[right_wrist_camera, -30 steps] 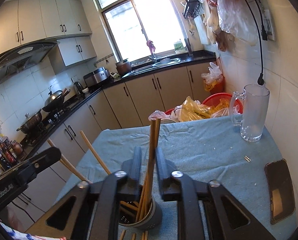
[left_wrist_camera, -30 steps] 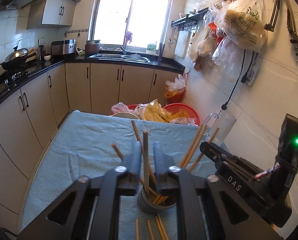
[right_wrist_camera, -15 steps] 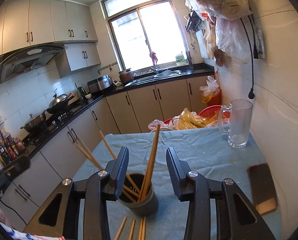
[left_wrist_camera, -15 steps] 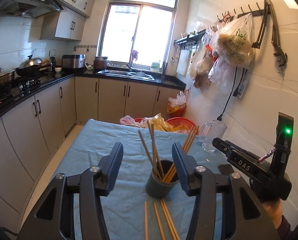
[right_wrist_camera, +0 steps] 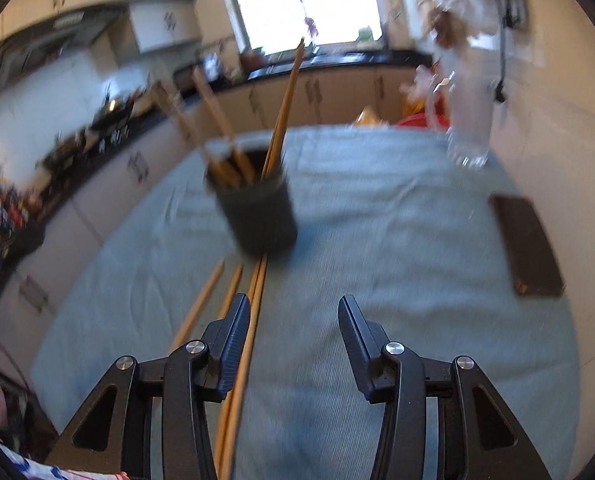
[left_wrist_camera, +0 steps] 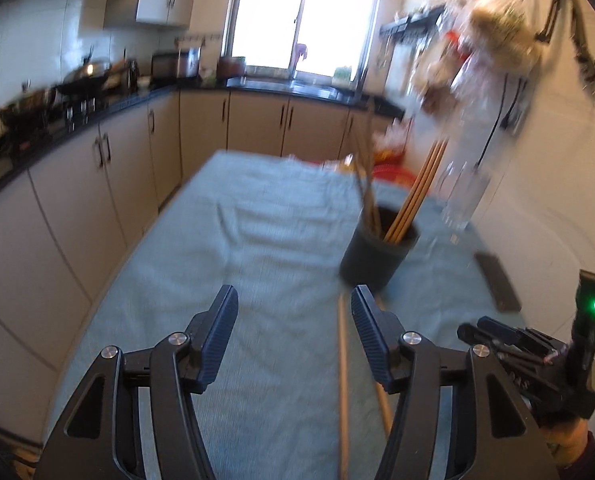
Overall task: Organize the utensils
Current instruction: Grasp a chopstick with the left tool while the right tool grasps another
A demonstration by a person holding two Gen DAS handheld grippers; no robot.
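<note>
Both views motion-blurred. Loose chopsticks (right_wrist_camera: pixel 233 392) run off bottom edge of right wrist view, partly hidden behind the right gripper (right_wrist_camera: pixel 293 340)'s left finger; in left wrist view one stick (left_wrist_camera: pixel 382 400) is hidden behind the left gripper (left_wrist_camera: pixel 293 332)'s right finger. Cup (right_wrist_camera: pixel 257 208) smeared, stick count inside unclear. Glass mug (left_wrist_camera: pixel 463 196) at right nearly dissolves into wall. Counter items at upper left unreadable.

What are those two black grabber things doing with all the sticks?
A person holds a gripper in each hand and is tidying chopsticks into a dark cup on a blue-cloth table. Several chopsticks already stand in the cup. More loose chopsticks lie flat on the cloth in front of it. Right now the left gripper and the right gripper both hang above the cloth with jaws open, holding nothing.
</note>
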